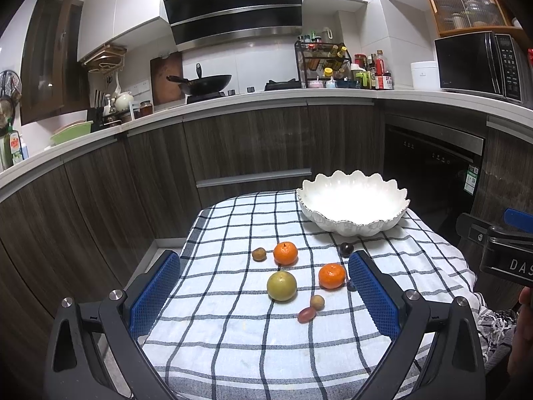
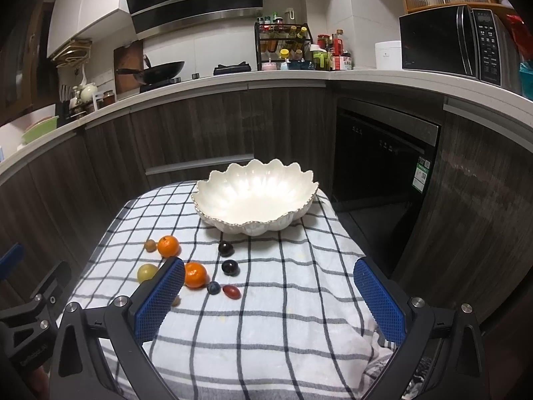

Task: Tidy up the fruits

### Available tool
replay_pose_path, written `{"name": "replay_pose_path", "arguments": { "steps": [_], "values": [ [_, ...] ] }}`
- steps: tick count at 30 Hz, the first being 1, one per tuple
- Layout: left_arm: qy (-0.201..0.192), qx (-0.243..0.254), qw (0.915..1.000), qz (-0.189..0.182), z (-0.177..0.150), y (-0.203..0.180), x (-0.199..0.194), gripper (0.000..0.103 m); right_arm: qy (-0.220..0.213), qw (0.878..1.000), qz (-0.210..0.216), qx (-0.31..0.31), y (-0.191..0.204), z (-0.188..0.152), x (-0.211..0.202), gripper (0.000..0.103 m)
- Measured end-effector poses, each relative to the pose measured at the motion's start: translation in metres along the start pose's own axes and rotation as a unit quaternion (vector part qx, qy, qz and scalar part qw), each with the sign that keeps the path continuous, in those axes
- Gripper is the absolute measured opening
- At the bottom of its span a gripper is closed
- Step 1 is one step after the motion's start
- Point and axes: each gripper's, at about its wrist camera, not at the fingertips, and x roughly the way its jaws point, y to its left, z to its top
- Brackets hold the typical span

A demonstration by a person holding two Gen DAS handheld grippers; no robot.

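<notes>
Both hand-held grippers are hovering over the checked cloth [image 2: 266,300] on the worktop. The left hand-held gripper [image 1: 263,286] is sitting with its jaws spread wide and nothing between them, and the right hand-held gripper [image 2: 269,286] is gaping just the same — empty.

The white scalloped bowl [image 2: 255,200] is standing empty at the far end of the cloth. All the fruit is lying loose on the near side of the bowl: two oranges [image 1: 285,252] [image 1: 331,275], a yellow-green round fruit [image 1: 281,285], two small brown ones [image 1: 259,254] [image 1: 317,302], two dark plums [image 2: 226,248] [image 2: 230,267], a blueberry-like one [image 2: 214,287] and a red grape [image 2: 231,291] — none touching the bowl.
</notes>
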Motion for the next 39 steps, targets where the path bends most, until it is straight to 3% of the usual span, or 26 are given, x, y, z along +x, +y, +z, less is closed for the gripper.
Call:
{"name": "replay_pose_path", "arguments": {
  "steps": [39],
  "values": [
    [0.001, 0.002, 1.0, -0.004, 0.0036, 0.0015, -0.0003, 0.103, 0.011, 1.0, 0.005, 0.005, -0.0007, 0.0019, 0.0073, 0.103]
  ]
}}
